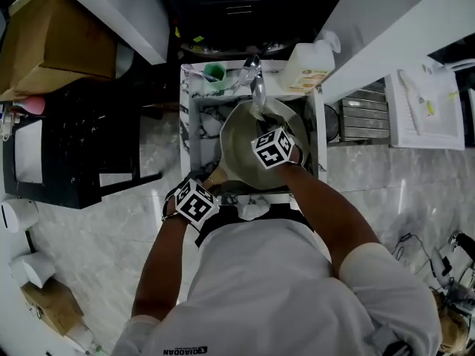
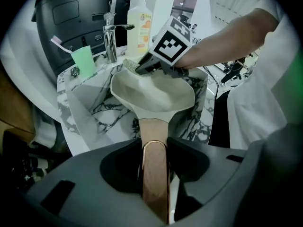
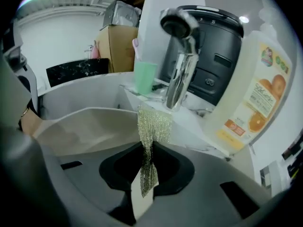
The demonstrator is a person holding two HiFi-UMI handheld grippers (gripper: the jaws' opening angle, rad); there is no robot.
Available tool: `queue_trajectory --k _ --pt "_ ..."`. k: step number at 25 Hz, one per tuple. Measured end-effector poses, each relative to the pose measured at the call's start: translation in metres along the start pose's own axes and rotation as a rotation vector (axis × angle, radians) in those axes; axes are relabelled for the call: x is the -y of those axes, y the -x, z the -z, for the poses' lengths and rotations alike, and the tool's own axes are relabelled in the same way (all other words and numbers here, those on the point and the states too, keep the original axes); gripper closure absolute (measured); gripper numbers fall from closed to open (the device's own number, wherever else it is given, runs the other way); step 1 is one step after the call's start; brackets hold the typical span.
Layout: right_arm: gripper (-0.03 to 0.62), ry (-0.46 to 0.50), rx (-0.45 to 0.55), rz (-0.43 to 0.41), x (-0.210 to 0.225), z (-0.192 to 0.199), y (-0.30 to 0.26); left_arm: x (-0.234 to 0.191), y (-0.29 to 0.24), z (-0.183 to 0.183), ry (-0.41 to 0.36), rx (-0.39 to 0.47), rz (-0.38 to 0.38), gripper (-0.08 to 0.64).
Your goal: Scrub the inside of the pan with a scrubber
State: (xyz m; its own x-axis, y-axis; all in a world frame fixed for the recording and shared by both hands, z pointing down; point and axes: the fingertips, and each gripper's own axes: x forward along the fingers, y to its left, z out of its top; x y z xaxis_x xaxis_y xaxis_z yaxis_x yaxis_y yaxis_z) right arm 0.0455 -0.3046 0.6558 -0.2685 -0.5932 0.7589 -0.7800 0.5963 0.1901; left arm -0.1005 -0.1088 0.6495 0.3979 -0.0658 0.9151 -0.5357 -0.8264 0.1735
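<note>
Pan (image 2: 151,91): it sits tilted in the sink (image 1: 199,128), bowl toward the back edge under the faucet (image 3: 182,74), handle (image 2: 154,131) toward the near edge. Its inside faces up and toward the left wall.

Left gripper (image 2: 155,174): I have its jaws closed on the handle, which runs straight up between them, both sides tight against it.

Right gripper (image 3: 147,171): its jaws pinch a scrubber (image 3: 152,126), a strip of glittery mesh that stands out past the tips. I hold it over the pan's far rim, just before the faucet. I cannot confirm contact between mesh and pan.

Back edge of sink: a green cup (image 3: 144,77) stands at the left corner and a soap bottle (image 3: 251,93) at the right corner, the faucet between them.
</note>
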Motion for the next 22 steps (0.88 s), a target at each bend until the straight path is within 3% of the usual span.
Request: queue_trajectory --k 3,6,11,17,20,22 --pt "0.508 0.018 -0.012 -0.027 -0.013 0.002 -0.020 0.001 0.000 0.000 0.022 -0.005 0.029 0.390" --pt "0.501 -0.035 0.004 -0.068 -0.018 -0.002 -0.033 0.001 0.001 0.000 0.044 -0.009 0.062 0.389" --pt "0.491 -0.094 0.017 -0.152 -0.027 -0.007 -0.049 0.000 0.000 0.000 0.030 -0.003 0.045 0.388" --pt "0.479 -0.241 0.032 -0.234 -0.036 -0.011 -0.063 -0.002 -0.001 0.000 0.026 -0.003 0.042 0.388" --pt "0.472 -0.302 0.038 -0.311 -0.050 -0.015 -0.065 -0.001 0.000 0.001 0.028 -0.004 0.044 0.388" --pt "0.469 -0.390 0.046 -0.376 -0.058 -0.018 -0.064 -0.001 0.000 0.000 0.026 -0.002 0.042 0.388"
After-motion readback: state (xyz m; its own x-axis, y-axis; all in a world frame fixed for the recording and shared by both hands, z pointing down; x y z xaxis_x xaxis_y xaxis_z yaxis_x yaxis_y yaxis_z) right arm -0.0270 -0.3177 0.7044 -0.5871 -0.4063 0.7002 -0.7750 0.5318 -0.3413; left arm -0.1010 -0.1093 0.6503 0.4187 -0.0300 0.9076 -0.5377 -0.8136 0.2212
